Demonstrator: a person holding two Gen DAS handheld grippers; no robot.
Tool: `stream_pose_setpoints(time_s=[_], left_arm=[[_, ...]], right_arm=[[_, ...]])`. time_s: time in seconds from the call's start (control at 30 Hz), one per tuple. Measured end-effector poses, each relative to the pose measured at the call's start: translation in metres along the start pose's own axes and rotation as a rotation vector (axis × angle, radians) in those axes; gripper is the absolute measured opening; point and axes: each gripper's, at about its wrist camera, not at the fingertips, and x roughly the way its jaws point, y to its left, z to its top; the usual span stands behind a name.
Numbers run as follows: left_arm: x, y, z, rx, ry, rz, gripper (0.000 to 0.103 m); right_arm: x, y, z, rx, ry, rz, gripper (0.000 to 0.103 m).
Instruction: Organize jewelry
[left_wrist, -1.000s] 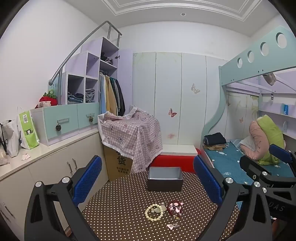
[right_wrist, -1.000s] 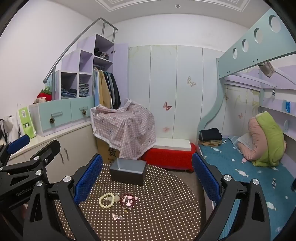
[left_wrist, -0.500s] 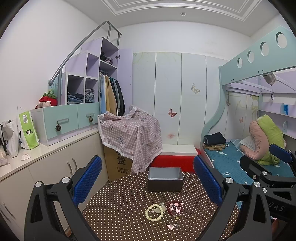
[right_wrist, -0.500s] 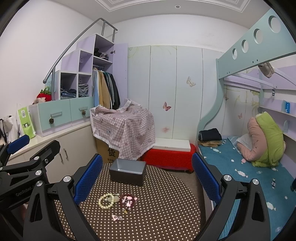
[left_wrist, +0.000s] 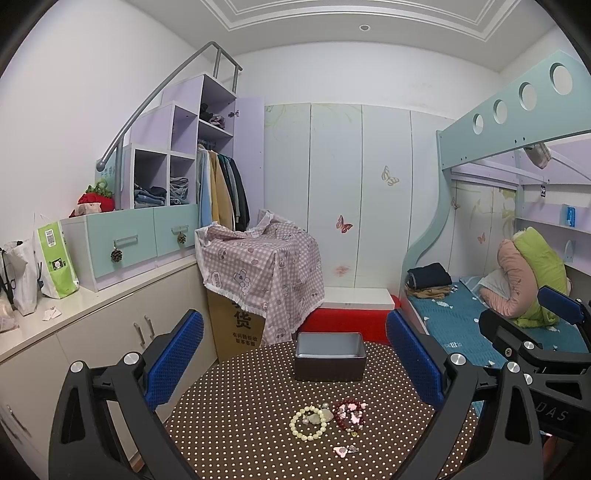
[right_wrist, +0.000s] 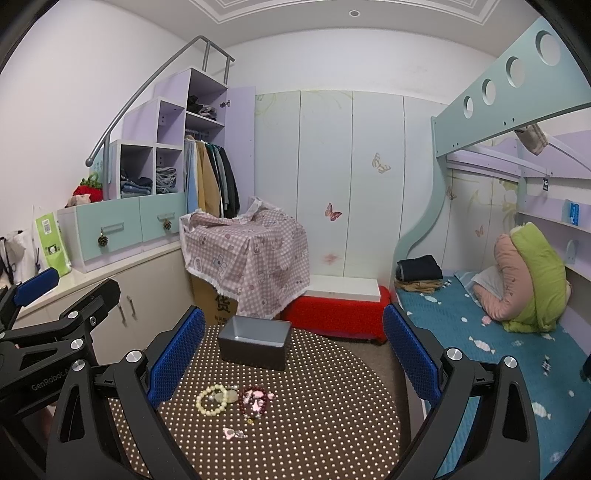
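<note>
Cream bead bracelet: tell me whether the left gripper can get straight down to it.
Probably yes. The left gripper is open above the cream bead bracelet, with nothing between them; the red bracelet lies close beside it, so a careless grasp could catch both.

Left tool (left_wrist: 293, 363) gapes above bracelets (left_wrist: 325, 421) before gray box (left_wrist: 330, 356).

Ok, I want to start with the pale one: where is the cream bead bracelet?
The cream bead bracelet lies on the dotted table, just left of the dark red bracelet, nearer than the grey box.
</note>
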Motion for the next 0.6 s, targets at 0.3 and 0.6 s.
stream_pose_setpoints(time_s=[0.3, 0.6], left_arm=[[0.006, 0.001, 0.0, -0.001, -0.001, -0.003, 0.096], [0.006, -0.002, -0.001, 0.001, -0.005, -0.005, 0.096]], right_arm=[[0.001, -0.004, 0.0, 0.001, -0.002, 0.0, 0.094], [-0.004, -0.02, 0.004, 0.004, -0.014, -0.007, 0.094]])
